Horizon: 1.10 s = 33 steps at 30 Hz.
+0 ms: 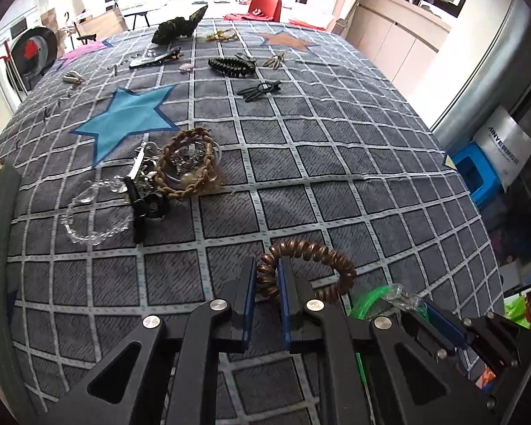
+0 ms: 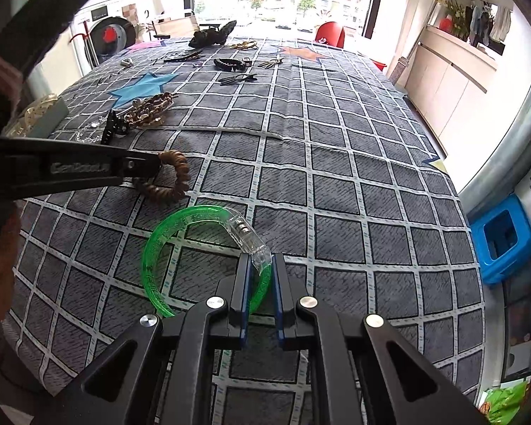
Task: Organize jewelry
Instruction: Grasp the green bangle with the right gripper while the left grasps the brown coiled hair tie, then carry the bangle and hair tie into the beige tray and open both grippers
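My left gripper is shut on a brown spiral hair tie, held just above the grey checked tablecloth. The same hair tie and the left gripper's fingers show at the left of the right wrist view. My right gripper is shut on a green bangle with a clear plastic clasp. The bangle also shows at the lower right of the left wrist view.
A pile of bracelets and clips and a clear bead bracelet lie at the left by a blue star patch. Black hair claws and more pieces lie at the far end. A blue stool stands off the right edge.
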### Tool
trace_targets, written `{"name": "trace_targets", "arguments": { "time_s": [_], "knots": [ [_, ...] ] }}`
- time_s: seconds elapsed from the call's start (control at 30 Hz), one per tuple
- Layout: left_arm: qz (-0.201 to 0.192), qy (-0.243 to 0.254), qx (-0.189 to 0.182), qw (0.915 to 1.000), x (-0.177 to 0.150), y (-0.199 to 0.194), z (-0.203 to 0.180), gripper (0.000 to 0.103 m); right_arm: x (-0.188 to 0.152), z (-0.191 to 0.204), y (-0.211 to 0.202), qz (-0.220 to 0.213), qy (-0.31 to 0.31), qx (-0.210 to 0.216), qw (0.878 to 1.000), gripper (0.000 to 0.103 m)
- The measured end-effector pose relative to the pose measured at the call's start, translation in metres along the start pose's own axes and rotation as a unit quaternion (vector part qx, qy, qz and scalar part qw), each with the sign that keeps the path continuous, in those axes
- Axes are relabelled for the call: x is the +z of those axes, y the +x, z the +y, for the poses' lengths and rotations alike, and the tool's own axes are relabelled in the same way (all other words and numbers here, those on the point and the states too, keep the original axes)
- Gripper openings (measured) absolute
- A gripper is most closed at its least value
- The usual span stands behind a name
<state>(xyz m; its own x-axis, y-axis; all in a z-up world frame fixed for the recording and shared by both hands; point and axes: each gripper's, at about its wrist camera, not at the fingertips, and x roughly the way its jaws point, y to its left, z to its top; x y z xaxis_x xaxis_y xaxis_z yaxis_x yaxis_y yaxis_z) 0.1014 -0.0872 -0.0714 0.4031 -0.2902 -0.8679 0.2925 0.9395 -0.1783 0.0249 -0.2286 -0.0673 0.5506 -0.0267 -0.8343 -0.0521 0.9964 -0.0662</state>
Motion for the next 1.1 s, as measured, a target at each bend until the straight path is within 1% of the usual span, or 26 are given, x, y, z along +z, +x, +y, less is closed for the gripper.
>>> {"name": "trace_targets", "arguments": {
  "time_s": [0.37, 0.67, 0.83, 0.97, 1.1],
  "knots": [
    [-0.027, -0.013, -0.013, 0.9995, -0.017, -0.040, 0.017, 0.014, -0.002, -0.008, -0.009, 0.005, 0.038, 0.031, 0.999, 0.011],
    [-0.062, -0.029, -0.007, 0.9977, -0.028, -0.078, 0.042, 0.014, 0.007, -0.003, -0.023, -0.001, 0.055, 0.052, 0.997, 0.011],
    [-0.083, -0.043, -0.001, 0.9956, -0.033, -0.099, 0.062, 0.014, 0.016, 0.011, -0.030, -0.004, 0.047, 0.065, 0.997, 0.011],
    [-0.100, -0.057, 0.010, 0.9934, -0.040, -0.114, 0.085, 0.014, 0.027, 0.029, -0.036, -0.012, 0.030, 0.071, 0.997, 0.011],
    [-0.111, -0.082, 0.020, 0.9902, -0.045, -0.128, 0.111, 0.014, 0.044, 0.053, -0.043, -0.018, 0.013, 0.088, 0.996, 0.011]
  ]
}}
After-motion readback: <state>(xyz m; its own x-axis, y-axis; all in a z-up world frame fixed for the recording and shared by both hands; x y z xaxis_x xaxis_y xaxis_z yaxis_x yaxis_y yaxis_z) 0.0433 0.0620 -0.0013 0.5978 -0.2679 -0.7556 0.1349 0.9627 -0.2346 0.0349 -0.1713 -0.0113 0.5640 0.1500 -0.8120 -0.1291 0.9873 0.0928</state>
